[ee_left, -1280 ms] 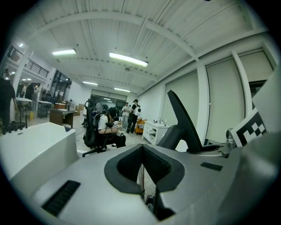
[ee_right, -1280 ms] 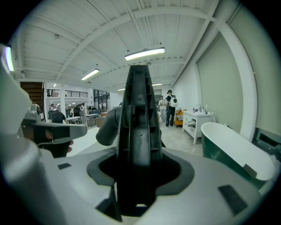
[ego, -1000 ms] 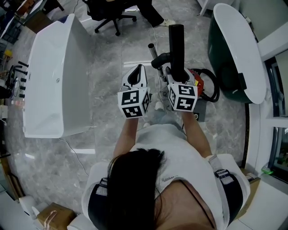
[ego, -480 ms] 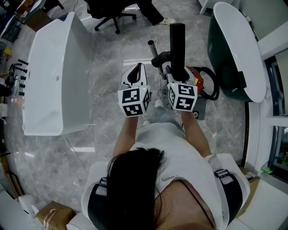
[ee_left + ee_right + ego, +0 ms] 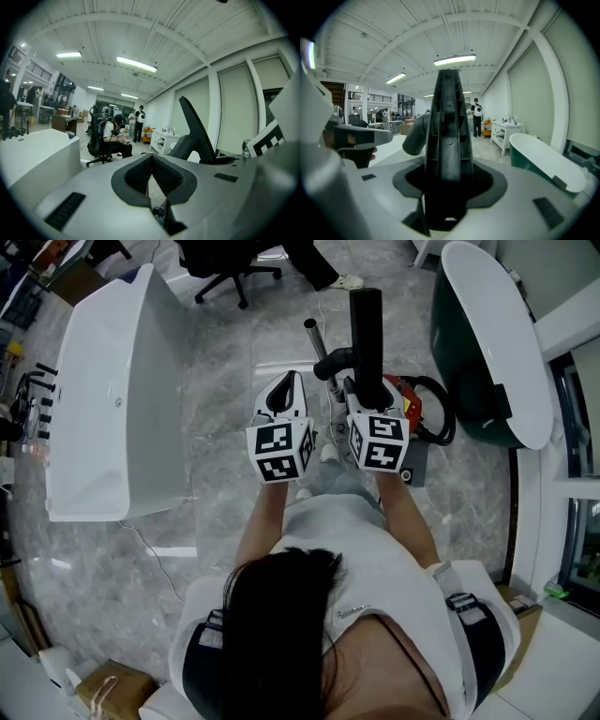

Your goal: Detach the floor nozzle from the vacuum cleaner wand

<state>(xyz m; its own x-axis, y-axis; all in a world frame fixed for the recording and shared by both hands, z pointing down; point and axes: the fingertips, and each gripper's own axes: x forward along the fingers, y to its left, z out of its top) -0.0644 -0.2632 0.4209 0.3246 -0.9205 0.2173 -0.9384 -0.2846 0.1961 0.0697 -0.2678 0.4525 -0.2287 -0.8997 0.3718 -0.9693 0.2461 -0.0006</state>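
Fingers of right gripper clamped on black floor nozzle, which sticks out past them, grey elbow off its left side; metal wand just beside nozzle; left gripper fingers together, nothing between, level beside right one

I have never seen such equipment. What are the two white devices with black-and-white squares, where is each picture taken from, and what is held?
There is no robot: a person holds a two-jaw gripper in each hand; the patterned cubes are part of them. One picture looks down from the person's head; the others look along each gripper's jaws. The right gripper grips the black floor nozzle. The left gripper is shut and empty. On the floor stand a white bathtub and a red vacuum cleaner.
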